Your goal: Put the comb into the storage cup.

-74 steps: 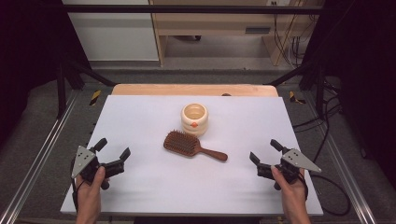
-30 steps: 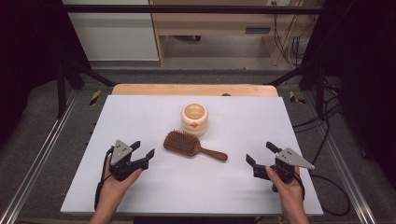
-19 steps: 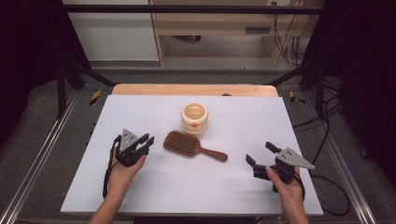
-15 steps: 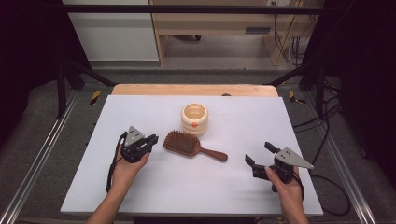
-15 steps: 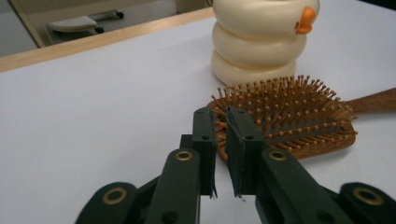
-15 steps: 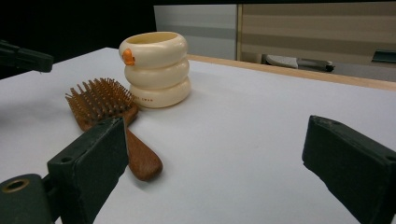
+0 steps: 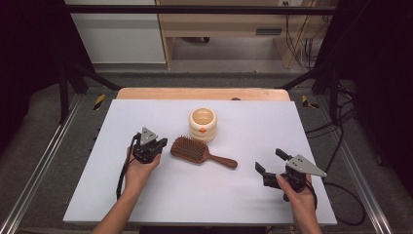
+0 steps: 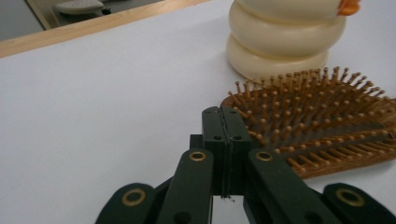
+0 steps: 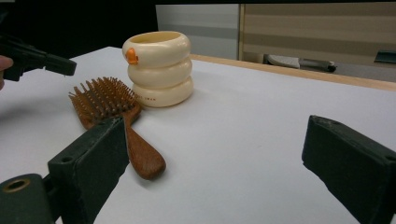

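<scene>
The left gripper [image 7: 160, 144] has its jaws pressed flat together with nothing between them; they have just been closing. It sits low over the bench [image 7: 146, 195], just left of the head of the hairbrush [image 7: 191, 148]. In the left gripper view the joined jaw tips stand just beside the near-left edge of the brush head; whether they touch the brush cannot be told. The left hand [image 7: 139, 168] grips the body of the gripper from the near side, and a black cable trails toward the near edge of the bench.

The hairbrush is brown and wooden and lies bristles up near the middle of the bench, with its head to the left and its handle pointing right and slightly near. Just beyond the brush head stands a cream ribbed cup [image 7: 202, 124] with a small orange mark on its side; cup and brush are close but apart.

The right gripper [image 7: 271, 162] is well apart from the brush, at the near right of the bench. Its jaws are spread wide and empty, facing the brush handle.
</scene>
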The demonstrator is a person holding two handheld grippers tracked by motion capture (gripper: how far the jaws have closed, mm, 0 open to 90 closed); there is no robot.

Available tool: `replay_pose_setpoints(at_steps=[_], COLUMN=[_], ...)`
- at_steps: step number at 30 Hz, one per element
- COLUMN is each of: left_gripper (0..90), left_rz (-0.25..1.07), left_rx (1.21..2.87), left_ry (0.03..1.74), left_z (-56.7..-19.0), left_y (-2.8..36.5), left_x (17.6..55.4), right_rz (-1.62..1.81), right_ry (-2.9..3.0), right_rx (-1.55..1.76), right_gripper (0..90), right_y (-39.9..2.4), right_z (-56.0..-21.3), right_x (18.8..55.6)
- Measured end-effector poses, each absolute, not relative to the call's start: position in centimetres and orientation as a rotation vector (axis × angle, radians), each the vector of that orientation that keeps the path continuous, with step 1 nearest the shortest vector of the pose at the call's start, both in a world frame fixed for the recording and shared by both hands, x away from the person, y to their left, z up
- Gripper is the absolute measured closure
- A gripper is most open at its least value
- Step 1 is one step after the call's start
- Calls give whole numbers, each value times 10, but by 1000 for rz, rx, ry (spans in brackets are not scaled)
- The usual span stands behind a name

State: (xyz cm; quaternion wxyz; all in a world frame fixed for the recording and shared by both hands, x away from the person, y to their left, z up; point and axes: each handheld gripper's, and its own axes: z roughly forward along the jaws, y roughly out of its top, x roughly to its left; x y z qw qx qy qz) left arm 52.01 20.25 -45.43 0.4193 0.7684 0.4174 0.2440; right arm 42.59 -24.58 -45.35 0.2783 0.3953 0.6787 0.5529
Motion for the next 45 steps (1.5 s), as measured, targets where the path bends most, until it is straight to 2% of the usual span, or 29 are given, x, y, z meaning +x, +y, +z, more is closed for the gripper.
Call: replay_pose_setpoints(at_steps=[12,45], left_gripper=[900,900], left_rz=[528,471], left_rx=[1991,2032], left_ry=[1116,1128], left_z=[-468,-482], left_y=[195,186], left_x=[547,561], right_rz=[1491,1484], right_ry=[1820,1838], right_rx=[1075,1095], right_gripper=[75,74], right_y=[-247,-247], right_z=[-455,-457], right_x=[427,426])
